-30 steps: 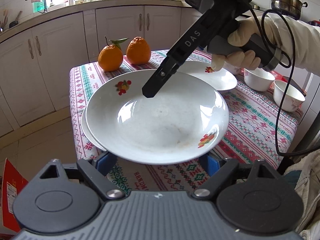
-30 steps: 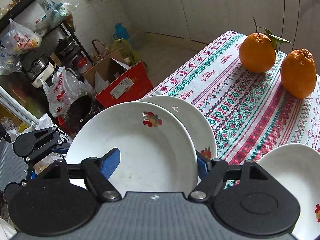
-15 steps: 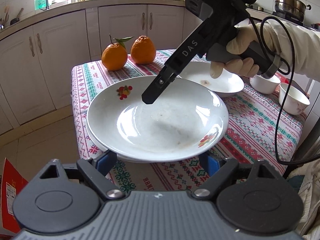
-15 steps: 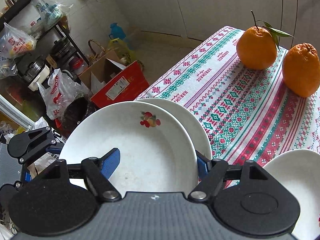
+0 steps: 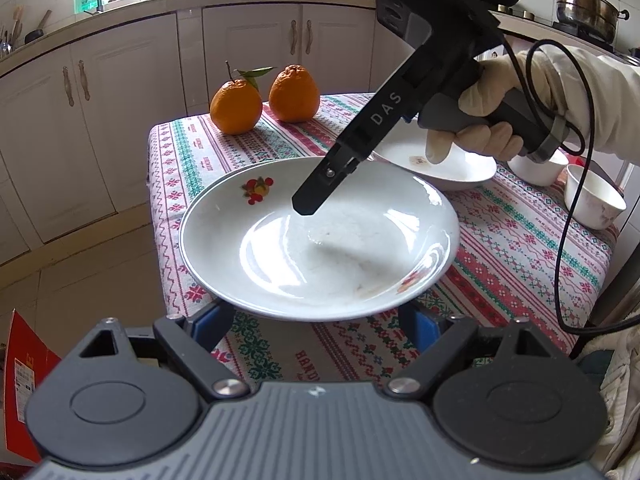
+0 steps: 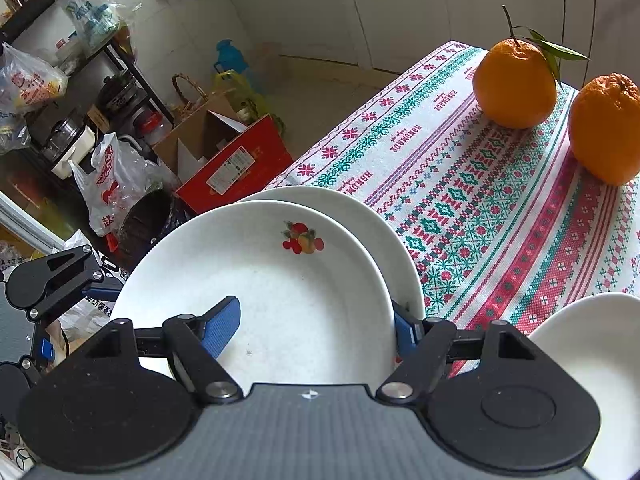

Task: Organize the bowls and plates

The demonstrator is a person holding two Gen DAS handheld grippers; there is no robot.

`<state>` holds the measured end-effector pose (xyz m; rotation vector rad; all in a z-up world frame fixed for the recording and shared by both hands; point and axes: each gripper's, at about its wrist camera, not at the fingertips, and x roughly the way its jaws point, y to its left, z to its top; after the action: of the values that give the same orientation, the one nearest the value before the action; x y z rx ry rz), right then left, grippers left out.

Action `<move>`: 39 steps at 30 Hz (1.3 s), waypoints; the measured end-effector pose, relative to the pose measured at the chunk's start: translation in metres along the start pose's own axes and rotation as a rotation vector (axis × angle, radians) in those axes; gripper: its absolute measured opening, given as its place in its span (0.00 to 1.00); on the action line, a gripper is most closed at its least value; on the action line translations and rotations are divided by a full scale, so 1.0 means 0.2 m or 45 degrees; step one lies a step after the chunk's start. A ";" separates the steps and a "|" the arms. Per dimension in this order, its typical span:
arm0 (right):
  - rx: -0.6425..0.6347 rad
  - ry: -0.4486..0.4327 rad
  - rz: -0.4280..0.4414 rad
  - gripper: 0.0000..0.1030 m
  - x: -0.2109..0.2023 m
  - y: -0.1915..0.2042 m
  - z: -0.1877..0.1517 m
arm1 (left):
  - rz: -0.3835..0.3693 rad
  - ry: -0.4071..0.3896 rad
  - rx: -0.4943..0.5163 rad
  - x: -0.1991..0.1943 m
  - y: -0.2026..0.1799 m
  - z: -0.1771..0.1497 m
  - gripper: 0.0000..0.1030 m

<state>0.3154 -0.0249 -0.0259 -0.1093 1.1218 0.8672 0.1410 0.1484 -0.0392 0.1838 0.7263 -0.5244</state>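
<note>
Two oranges (image 5: 264, 100) on a patterned tablecloth (image 5: 520, 248), red cardboard box (image 6: 236, 160) on the floor beside it.

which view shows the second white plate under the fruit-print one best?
Right wrist view: the lower white plate shows as a broad crescent beyond the top fruit-print white plate, resting on the patterned tablecloth. In the left wrist view the top plate covers it almost wholly; I cannot pick it out there.

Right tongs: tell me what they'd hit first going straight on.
Probably the white plate: the right tongs already straddle its rim, one finger over its well. Depth is uncertain.
</note>
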 end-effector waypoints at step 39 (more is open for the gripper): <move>0.084 -0.069 -0.014 0.79 -0.16 -0.01 -0.10 | 0.028 -0.005 0.003 0.02 0.03 0.00 0.88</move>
<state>0.2957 -0.0537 -0.0098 -0.0368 1.0969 0.8178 0.1464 0.1521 -0.0430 0.1930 0.7192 -0.5049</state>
